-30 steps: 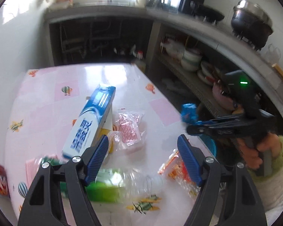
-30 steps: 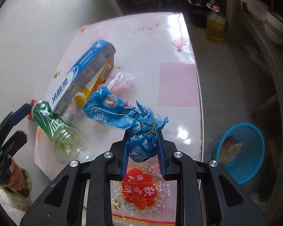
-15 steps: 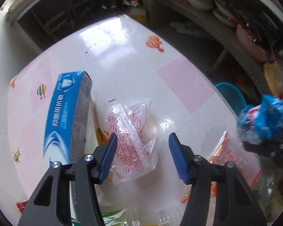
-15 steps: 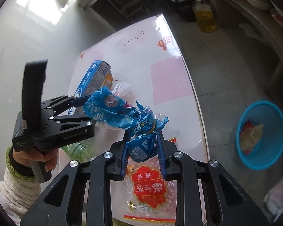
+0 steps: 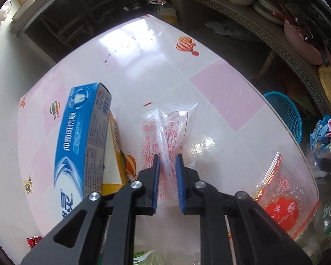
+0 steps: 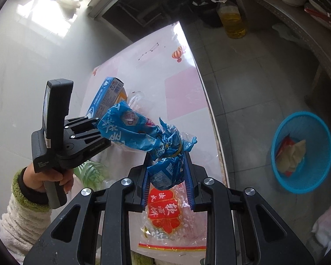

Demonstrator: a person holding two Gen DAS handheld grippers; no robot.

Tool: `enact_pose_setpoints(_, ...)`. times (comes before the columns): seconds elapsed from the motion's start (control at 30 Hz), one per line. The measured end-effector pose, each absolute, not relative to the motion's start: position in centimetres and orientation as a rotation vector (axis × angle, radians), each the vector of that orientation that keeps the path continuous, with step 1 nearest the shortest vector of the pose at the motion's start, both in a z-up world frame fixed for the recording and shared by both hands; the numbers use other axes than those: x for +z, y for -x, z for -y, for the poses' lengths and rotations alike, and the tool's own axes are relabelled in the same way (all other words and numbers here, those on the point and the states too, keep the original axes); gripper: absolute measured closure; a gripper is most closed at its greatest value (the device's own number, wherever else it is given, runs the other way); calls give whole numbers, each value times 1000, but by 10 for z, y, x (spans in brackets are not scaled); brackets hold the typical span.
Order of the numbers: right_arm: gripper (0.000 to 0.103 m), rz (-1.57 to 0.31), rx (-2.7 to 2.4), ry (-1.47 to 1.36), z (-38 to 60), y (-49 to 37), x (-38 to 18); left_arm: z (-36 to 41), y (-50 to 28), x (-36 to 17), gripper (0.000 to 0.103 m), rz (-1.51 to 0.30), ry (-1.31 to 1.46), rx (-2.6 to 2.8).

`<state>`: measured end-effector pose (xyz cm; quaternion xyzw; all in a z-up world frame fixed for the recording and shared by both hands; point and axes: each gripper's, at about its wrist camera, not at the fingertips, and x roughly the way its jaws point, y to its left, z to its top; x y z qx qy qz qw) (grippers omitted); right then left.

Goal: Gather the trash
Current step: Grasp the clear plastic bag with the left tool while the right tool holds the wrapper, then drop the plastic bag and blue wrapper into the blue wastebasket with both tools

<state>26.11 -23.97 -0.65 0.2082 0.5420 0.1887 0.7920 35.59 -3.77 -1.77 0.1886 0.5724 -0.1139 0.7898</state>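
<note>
While the right gripper (image 6: pixel 167 167) holds a crumpled blue wrapper (image 6: pixel 143 137) tight between its jaws, above the tabletop's (image 5: pixel 147 50) right edge, the left gripper (image 5: pixel 167 161) has its jaws narrowed on a clear bag (image 5: pixel 167 128) with red print lying mid-tabletop, a fold of film pinched between the blue pads (image 5: pixel 155 176). Just left of that bag lies a blue box (image 5: pixel 81 137) on a yellow one (image 5: pixel 114 154); a red-labelled bag (image 6: pixel 163 214) overhangs the near right corner, and a blue basket (image 6: pixel 302 152) with scraps sits on the floor, well apart from the right edge.
</note>
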Motion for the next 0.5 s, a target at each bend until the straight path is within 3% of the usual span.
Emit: enact_pose_setpoints(0.5,78,-1042,296,-567,308,-224,19,66,-322,95,96,-965,-256,-367)
